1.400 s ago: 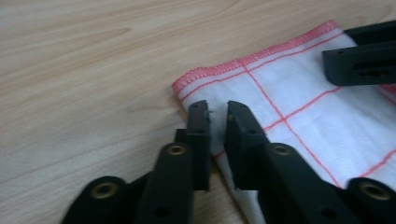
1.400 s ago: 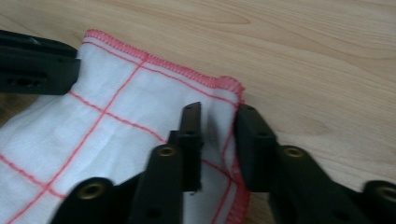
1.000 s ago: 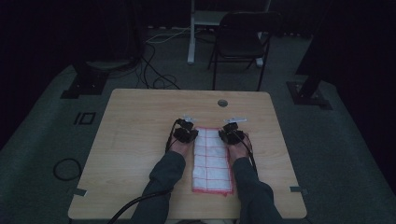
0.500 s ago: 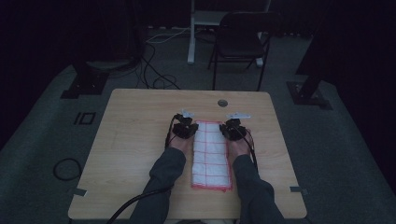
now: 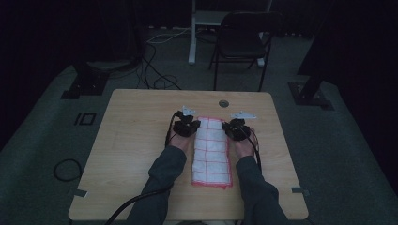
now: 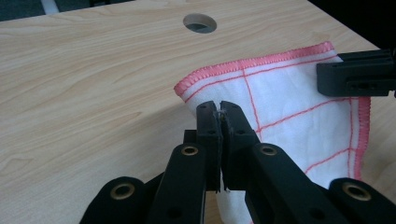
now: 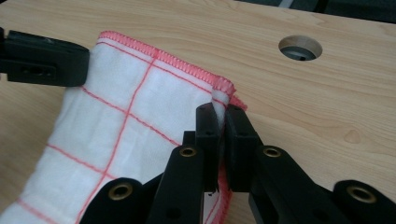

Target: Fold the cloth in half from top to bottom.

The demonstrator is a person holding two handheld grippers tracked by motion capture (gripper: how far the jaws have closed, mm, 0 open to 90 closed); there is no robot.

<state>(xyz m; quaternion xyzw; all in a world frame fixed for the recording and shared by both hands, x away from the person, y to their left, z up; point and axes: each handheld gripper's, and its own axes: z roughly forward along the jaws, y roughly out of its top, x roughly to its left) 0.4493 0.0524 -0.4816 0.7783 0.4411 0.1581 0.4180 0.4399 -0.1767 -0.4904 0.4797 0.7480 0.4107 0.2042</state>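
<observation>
No legible text, label, brand, number or sign appears in any view. The white cloth with red grid lines and red stitched hem (image 5: 210, 150) carries a woven pattern only, without lettering. The light wooden table top (image 5: 136, 140) is unmarked.

From the high view you look forward and down on the whole table (image 5: 141, 140) from well above your side, forearms entering at the bottom. Each gripper view sits close behind its own jaws, looking low across the wood toward the far edge. All three share the cloth (image 5: 211, 150) and the round hole (image 5: 223, 103) beyond it.
</observation>
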